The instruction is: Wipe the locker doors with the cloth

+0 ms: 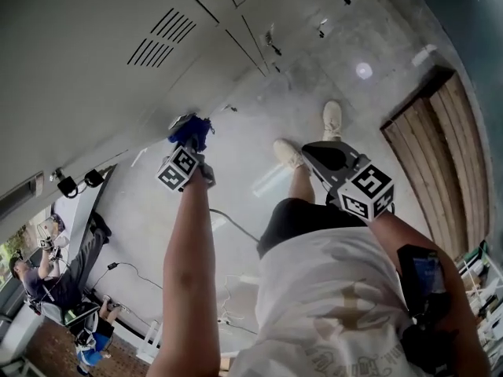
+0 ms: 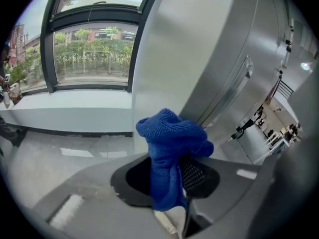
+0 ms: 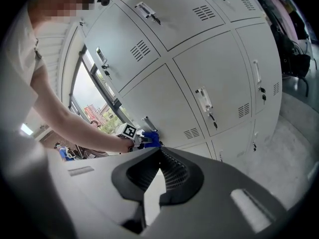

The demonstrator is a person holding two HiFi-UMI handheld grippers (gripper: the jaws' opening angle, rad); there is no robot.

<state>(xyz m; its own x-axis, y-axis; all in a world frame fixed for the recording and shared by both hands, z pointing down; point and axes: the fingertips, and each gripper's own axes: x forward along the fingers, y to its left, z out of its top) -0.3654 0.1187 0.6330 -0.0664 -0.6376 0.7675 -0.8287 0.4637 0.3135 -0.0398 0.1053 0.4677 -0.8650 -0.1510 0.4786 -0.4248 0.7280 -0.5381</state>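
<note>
Cloth, left gripper (perhaps against door)

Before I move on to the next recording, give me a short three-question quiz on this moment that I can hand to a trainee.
1. True or false: the right gripper has something clamped between its jaws.
2. Multiple choice: what holds the cloth in front of the locker door?
A. the left gripper
B. the right gripper
C. a bare hand
3. Fill in the gap: the cloth is ___ in colour.

Key
1. False: the right gripper is shut with nothing in it.
2. A: the left gripper is shut on the cloth.
3. Blue.
</note>
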